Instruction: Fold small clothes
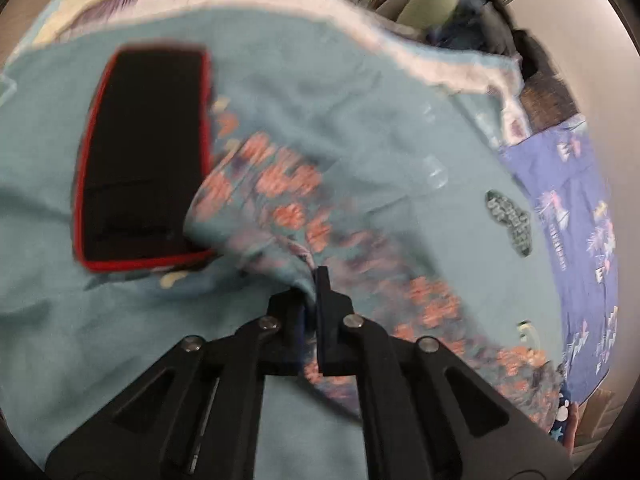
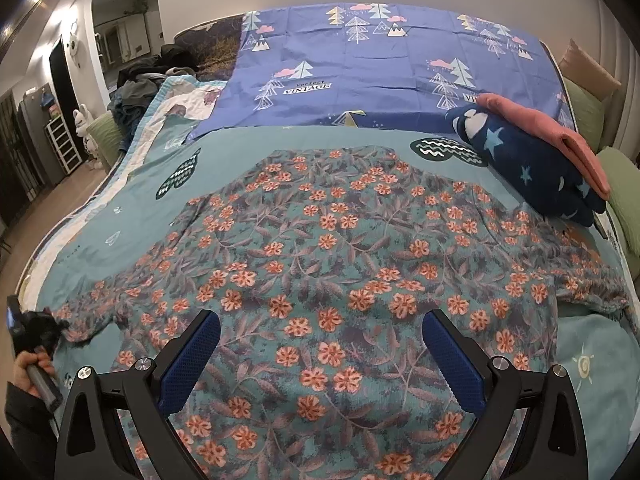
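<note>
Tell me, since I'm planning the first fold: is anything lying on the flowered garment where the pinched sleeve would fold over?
Nothing visible lies on the teal garment with orange flowers. The left gripper is shut on its sleeve end; the open right gripper hovers above its near part. The navy star-print cushion sits at the far right corner, off the body.

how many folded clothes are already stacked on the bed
2: a star-print navy piece at the bed's far right, and a pink piece lying on top of it. More could be hidden beneath.
</note>
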A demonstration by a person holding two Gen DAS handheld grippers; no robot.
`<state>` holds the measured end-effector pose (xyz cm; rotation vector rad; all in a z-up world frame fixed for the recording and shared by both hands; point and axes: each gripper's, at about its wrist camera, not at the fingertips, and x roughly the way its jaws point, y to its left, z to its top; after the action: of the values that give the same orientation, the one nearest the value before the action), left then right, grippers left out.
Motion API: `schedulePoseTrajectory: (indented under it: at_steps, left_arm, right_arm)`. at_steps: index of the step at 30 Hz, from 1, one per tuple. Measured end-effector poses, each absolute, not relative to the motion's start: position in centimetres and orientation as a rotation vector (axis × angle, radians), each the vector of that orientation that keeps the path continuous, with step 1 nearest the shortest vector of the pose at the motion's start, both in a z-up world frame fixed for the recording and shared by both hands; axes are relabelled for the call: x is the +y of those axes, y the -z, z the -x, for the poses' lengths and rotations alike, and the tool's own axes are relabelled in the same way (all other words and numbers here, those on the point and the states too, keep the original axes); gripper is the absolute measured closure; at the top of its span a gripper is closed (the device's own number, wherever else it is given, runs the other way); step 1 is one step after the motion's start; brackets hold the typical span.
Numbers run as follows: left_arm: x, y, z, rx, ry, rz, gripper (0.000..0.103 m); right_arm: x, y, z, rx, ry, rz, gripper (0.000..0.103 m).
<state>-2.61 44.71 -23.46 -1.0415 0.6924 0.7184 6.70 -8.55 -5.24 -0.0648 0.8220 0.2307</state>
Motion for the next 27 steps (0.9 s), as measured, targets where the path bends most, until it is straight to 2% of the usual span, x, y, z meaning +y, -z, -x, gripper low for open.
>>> schedulePoseTrajectory:
  at_steps: [9,15,21,27]
  left_arm:
    - [36.4,10.0,-5.0,0.535,-0.439,0.722,0.099]
    - [26.4,3.4,-9.3,0.487,-0.134,0.563,0.099]
    - [16.5,1.3,-10.8,0.518,0.101,0.442,0.099]
    - [7.5,3.3,-12.7,0.624,0.276,0.370,0.099]
  right_arm:
    - [-10.1,5.0,-6.7,0.812,-0.225,0.017,0.000]
    - [-12.8,4.8,-6.9,0.810,-0.195,-0.039,0.000]
    - [-15.9,4.7,-7.0,0.801,-0.160,-0.090,0.001]
    - [-19.8,4.9,-7.1,0.803,-0.115,-0.166,0.001]
